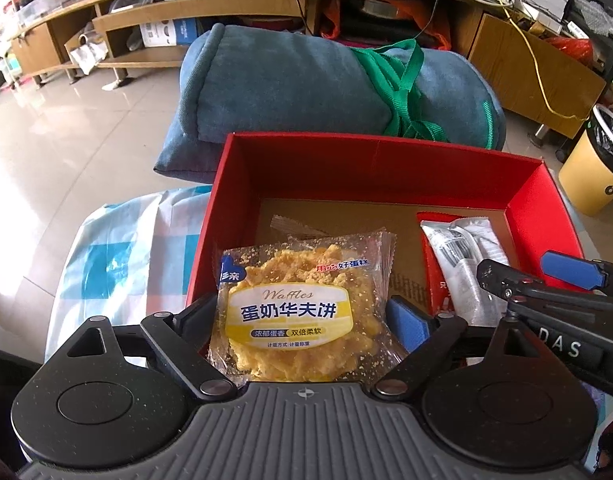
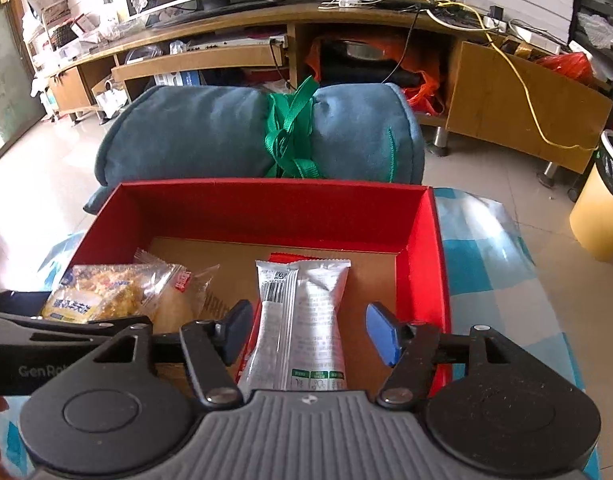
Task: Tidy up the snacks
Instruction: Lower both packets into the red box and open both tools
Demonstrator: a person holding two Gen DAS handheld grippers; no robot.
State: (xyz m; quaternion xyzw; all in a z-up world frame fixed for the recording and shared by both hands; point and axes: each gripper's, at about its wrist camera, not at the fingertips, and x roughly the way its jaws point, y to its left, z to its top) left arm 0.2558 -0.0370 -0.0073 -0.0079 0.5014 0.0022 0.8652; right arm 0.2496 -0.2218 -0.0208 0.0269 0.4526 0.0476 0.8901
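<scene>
Your left gripper (image 1: 306, 316) sits over the near-left part of the red box (image 1: 386, 168), jaws spread wide. The waffle packet (image 1: 302, 304) lies between them: clear wrapper, yellow label, crumbly yellow cake inside. The right blue pad (image 1: 406, 320) stands just beside the packet's edge; the left finger is hidden behind the wrapper, so you can't tell if it touches. No squeeze shows on the wrapper, so read it as loose, not gripped.

Your right gripper (image 2: 310, 332) hangs over the near-right part of the same box, jaws part-way apart. The silver snack bar (image 2: 302, 316) lies lengthwise between them on the cardboard floor, barcode end toward the far wall. Both pads stand clear of the wrapper, with a gap on each side, wider on the right. A red wrapper (image 2: 282, 257) peeks out from under the bar's far end.

In the right wrist view the waffle packet (image 2: 106, 292) sits in the box's left half, with another clear packet (image 2: 178, 304) under or beside it, and the left gripper's arm crosses the lower left.

The box rests on a desk covered in a blue-and-white checked cloth (image 2: 486, 264). Behind it lies a rolled blue cushion (image 2: 210, 132) tied with green strap (image 2: 290, 132). A yellow bin (image 2: 602, 208) stands on the tile floor at right, a wooden TV cabinet (image 2: 526, 96) along the wall.
</scene>
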